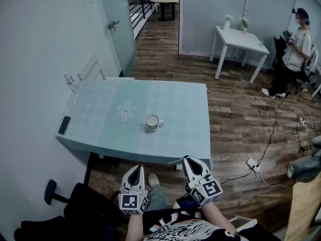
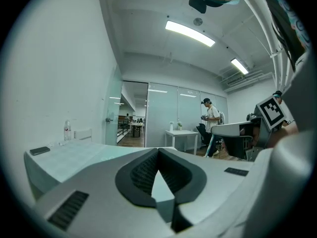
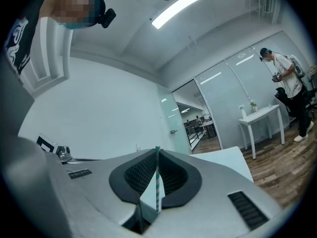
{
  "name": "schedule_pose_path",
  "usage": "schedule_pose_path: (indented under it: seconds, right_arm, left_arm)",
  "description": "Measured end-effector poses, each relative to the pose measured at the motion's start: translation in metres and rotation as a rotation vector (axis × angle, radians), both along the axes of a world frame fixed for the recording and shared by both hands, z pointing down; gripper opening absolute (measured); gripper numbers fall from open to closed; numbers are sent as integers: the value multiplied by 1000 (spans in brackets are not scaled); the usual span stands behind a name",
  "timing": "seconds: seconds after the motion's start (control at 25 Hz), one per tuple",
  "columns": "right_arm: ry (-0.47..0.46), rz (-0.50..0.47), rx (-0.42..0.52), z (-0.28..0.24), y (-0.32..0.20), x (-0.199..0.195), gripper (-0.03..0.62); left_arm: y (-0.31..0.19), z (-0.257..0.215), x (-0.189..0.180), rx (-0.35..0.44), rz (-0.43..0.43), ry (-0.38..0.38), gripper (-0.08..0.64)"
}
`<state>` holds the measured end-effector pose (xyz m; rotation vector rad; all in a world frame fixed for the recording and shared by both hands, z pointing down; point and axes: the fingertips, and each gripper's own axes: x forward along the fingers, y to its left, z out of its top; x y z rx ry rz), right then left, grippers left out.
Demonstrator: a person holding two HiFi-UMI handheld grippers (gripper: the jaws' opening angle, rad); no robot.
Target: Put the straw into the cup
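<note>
Straw [image 3: 157, 180], green-and-white striped, pinched upright between the right gripper [image 1: 186, 159] fingers, just off the counter [image 1: 185, 109] near edge. Cup [image 1: 152, 122] stands mid-counter, well apart. Left gripper [image 1: 135, 168] fingers closed together, nothing between.

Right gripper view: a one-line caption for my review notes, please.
Right tool shut on a thin striped straw.

A: Anything readable here — words, numbers, a brand?
B: Nothing legible. The cubes [image 1: 129, 201] on the left gripper [image 1: 134, 167] and right gripper [image 1: 187, 158] bear only square markers — the label on the bottle [image 2: 67, 131] is too small.
</note>
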<state>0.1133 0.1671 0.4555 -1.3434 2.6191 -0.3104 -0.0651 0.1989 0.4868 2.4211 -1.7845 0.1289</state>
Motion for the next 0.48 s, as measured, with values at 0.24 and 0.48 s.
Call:
schedule_pose_path:
  seconds: [0.24, 0.48]
  right_arm:
    - [6, -6, -16, 2, -54, -29, 28]
    - [25, 10, -29, 1, -111, -56, 28]
  left_arm:
    - [-59, 6, -28, -1, -5, 9, 11]
    - [-129, 6, -47, -16, 30, 15, 11]
